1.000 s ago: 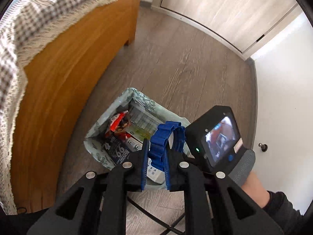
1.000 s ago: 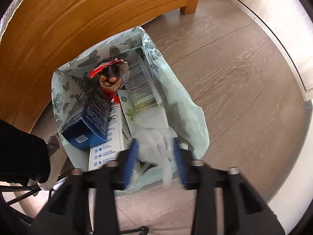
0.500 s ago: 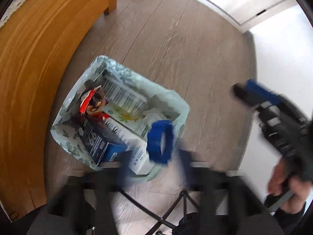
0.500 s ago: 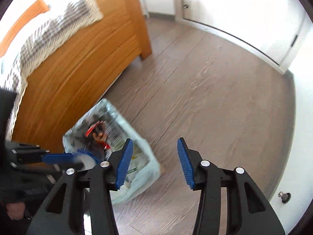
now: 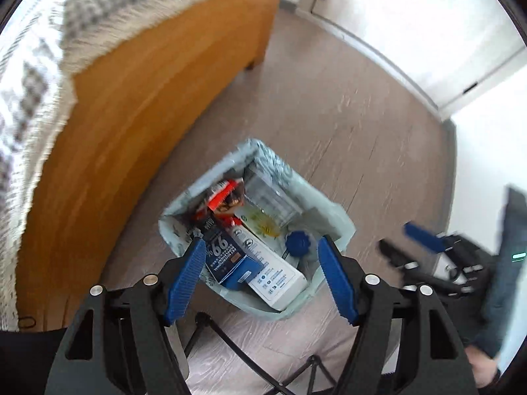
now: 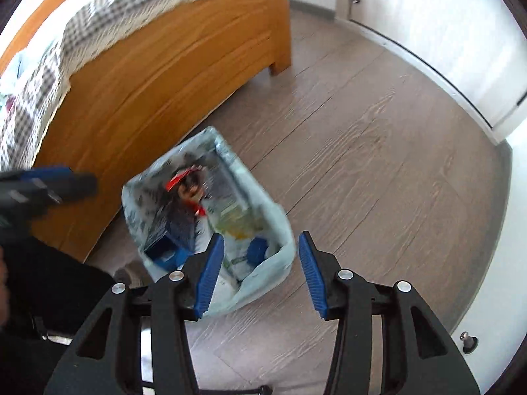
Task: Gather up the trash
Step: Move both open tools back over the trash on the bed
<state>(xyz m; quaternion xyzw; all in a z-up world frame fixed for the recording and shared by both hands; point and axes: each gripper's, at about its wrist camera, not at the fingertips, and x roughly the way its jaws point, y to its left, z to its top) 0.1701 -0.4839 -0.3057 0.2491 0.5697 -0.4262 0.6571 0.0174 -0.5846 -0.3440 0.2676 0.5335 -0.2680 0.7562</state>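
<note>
A pale patterned trash bag (image 5: 332,227) stands open on the wood floor beside the bed. Inside lie a dark blue box (image 5: 224,256), a white box (image 5: 273,276), a red snack wrapper (image 5: 227,194), a clear plastic tray (image 5: 270,194) and a blue ridged ring (image 5: 298,243). My left gripper (image 5: 262,279) hangs open above the bag's near side, nothing between its pads. In the right wrist view the bag (image 6: 276,260) and ring (image 6: 257,251) sit below my right gripper (image 6: 260,275), which is open and empty. Each gripper shows at the edge of the other's view.
A wooden bed frame (image 5: 115,131) with a checked blanket (image 5: 49,33) runs along the left. Black stand legs (image 5: 230,339) cross the floor just below the bag. White cupboard doors (image 6: 428,33) and a wall with a door stop (image 6: 467,337) close the right side. Bare floor lies beyond the bag.
My left gripper opened and let go of the blue ring, which now lies in the bag. My right gripper, empty of the white tissue, rose and drew back from the bag.
</note>
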